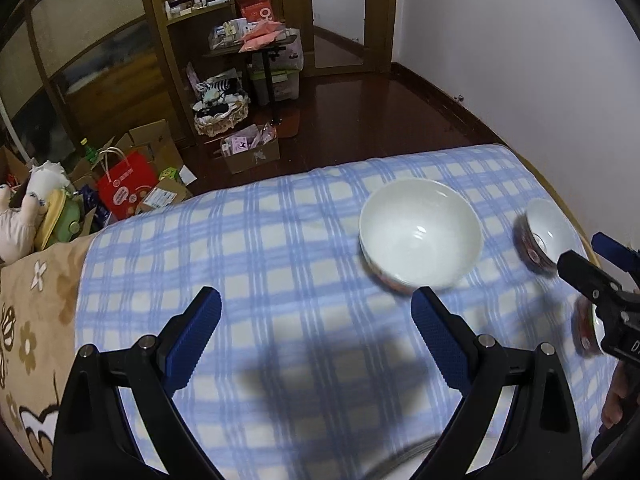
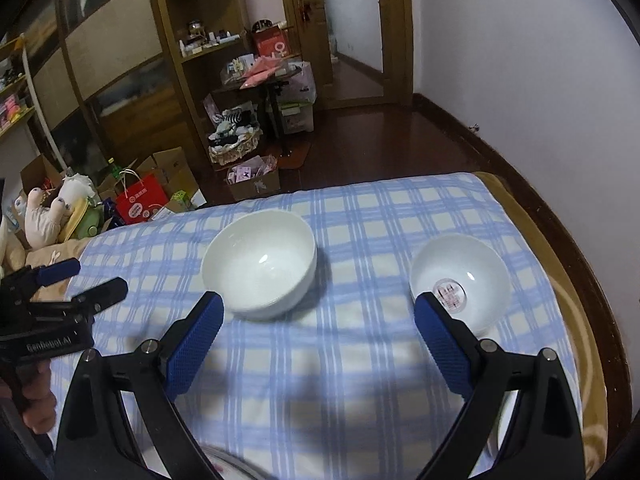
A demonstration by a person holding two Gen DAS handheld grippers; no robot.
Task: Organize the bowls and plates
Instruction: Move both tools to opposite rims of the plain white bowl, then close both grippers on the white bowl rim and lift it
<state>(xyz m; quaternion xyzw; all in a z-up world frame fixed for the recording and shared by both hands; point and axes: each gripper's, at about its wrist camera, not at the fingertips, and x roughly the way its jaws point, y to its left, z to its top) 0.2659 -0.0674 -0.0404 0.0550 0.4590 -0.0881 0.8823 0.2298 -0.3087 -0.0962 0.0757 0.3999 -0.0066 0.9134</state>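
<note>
Both tools are wide open w/ nothing held: left hand-held gripper hovers above the checked blanket on the bed, right hand-held gripper likewise, a bit further right. Task things: big white bowl sits upright mid-blanket, small white bowl w/ a printed mark in its bottom sits to its right, well apart from it, nearer the bed's right edge. Prob. next step is nesting small into big, so right tool looks best placed for the small one: its right finger already overlaps that bowl's near-left rim in view, contact can't be told. Good grip = one finger inside, one outside the rim wall, pinch low enough not to slip on glaze, lift straight up before moving left. Bedding is soft, so pressing down may tip the bowl; approach level. Left tool can steady the big bowl's rim or stay clear. Room: open blanket betw. the bowls and in front is free for travel; right side is tight, wooden bed frame just beside the small bowl, then wall. A curved pale rim shows at btm of both views, maybe a plate, can't tell.
</note>
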